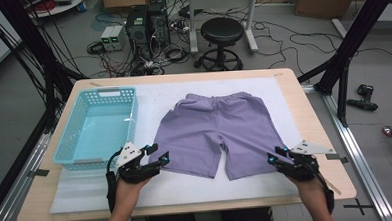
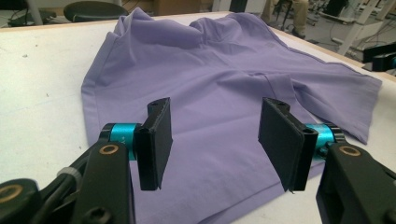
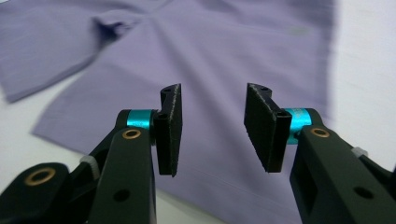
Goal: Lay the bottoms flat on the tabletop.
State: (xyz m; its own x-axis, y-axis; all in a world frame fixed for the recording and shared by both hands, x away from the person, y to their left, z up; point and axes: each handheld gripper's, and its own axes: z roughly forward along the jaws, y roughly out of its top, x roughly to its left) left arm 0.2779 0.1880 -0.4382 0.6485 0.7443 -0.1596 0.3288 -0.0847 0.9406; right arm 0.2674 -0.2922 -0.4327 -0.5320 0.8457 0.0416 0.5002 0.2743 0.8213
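White-padded wooden table (image 1: 197, 190) | 1 pair purple cotton shorts (image 1: 212, 132) flat mid-table, 1 light-blue plastic basket (image 1: 97, 127) at left | left gripper (image 1: 156, 159) spread, over one leg hem | right gripper (image 1: 275, 156) spread, over other hem, nothing pinched

Lavender shorts (image 1: 217, 132), spread flat and front side up on the white-covered counter (image 1: 293, 93). The waistband lies at the far edge, slightly rumpled; both legs point toward the near edge, splayed apart, their hems flat. A few soft creases cross the crotch seam.
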